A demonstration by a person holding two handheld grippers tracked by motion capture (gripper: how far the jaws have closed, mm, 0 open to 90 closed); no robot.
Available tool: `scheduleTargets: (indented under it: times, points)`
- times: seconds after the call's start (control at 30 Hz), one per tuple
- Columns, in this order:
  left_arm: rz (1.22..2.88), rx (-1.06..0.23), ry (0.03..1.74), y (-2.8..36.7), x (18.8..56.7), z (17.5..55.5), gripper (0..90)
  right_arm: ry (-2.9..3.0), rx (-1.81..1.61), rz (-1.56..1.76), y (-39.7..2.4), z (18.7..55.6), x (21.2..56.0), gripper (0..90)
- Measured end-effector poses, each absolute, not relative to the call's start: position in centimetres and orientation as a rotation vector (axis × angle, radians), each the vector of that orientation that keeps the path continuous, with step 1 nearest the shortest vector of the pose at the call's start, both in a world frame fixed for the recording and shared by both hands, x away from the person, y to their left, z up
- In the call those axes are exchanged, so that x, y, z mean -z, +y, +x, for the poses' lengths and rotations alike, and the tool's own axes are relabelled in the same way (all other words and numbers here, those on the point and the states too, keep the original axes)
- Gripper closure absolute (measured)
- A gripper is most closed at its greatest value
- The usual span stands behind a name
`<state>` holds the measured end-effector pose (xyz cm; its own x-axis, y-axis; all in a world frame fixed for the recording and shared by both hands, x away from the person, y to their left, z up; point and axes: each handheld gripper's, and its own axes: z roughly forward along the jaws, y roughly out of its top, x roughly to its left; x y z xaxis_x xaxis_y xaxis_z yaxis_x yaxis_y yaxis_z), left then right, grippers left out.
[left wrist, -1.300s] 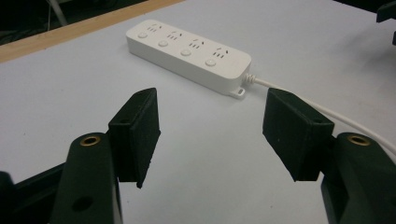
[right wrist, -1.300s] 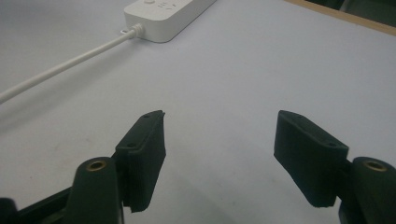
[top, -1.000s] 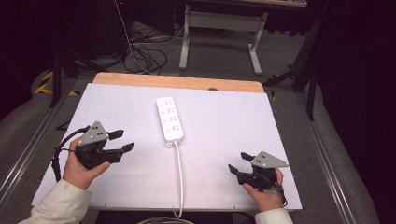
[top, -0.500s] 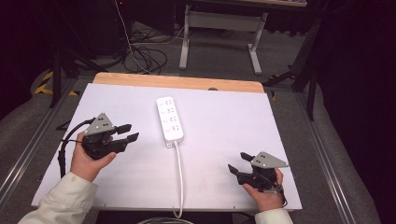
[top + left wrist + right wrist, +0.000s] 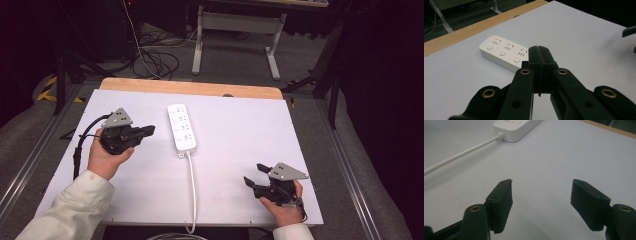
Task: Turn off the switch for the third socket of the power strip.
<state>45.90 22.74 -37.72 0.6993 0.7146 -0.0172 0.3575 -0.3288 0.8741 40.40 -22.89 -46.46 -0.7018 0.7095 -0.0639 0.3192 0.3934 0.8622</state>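
Overhead, the power strip lies mid-table, its cord running to the near edge. Just to its left, apart from it, the left gripper points at it; the right gripper sits well apart near the front right corner.

Next, the left gripper view: jaws just closed together on nothing, strip beyond the tips.

Lastly, the right gripper view: jaws spread wide over bare table, strip far off.

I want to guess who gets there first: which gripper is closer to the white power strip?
Left. The left gripper sits just beside the white rectangular plastic power strip; the right gripper rests farther off, near the table's front edge.
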Motion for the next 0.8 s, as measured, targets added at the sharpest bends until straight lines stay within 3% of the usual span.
scheduleTargets:
  times: [0.27,0.6,0.8]
  points:
    - [1.944,-0.435,0.871,21.6,38.0,48.4,89.8,2.237,-1.235,0.889,-22.9,40.5,46.5,34.2]
    - [1.978,-0.499,0.917,20.0,39.8,51.4,89.8,2.239,-1.238,0.889,-22.9,40.5,46.6,34.2]
    - [1.902,-0.435,0.953,19.9,41.0,53.2,89.8,2.245,-1.244,0.886,-22.9,40.5,46.6,34.2]
